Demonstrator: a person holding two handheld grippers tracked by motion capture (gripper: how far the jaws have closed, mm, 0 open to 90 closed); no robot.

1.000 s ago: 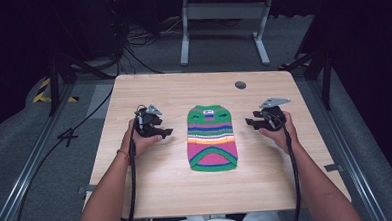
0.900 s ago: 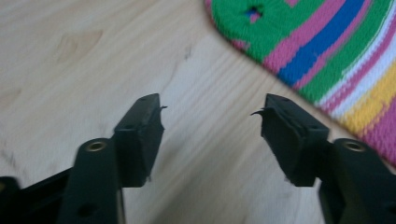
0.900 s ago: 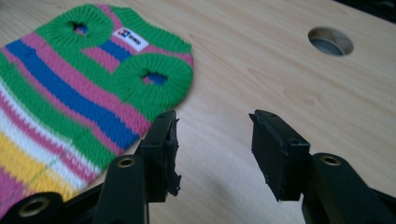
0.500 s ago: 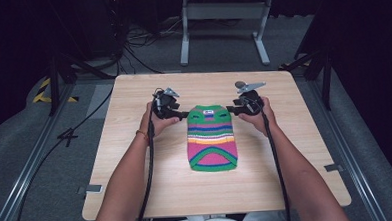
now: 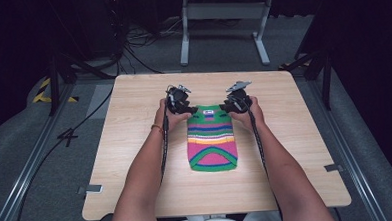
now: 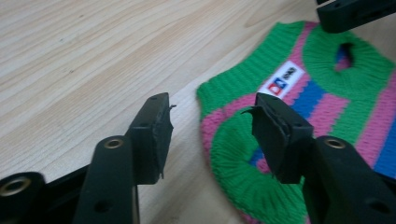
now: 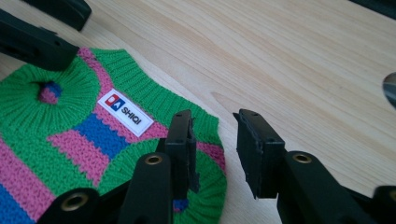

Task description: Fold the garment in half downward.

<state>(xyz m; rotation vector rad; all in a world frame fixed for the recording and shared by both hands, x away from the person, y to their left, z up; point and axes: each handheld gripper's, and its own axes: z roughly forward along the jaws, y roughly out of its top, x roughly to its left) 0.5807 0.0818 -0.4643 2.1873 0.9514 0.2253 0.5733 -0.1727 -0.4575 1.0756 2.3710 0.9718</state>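
Both grippers closing on the top corners of the small knitted garment

The left gripper (image 6: 210, 135) and right gripper (image 7: 212, 151), jaws half open and just closing, each straddle a corner of the striped green, pink and blue knitted sweater (image 5: 211, 142) flat on the light wooden table (image 5: 135, 143); each should catch both layers evenly.

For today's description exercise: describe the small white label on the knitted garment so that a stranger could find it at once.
On the wooden table lies a striped knitted sweater. Near its green collar sits the white label, the one smooth patch, printed with a red-and-blue logo and SHIQI.
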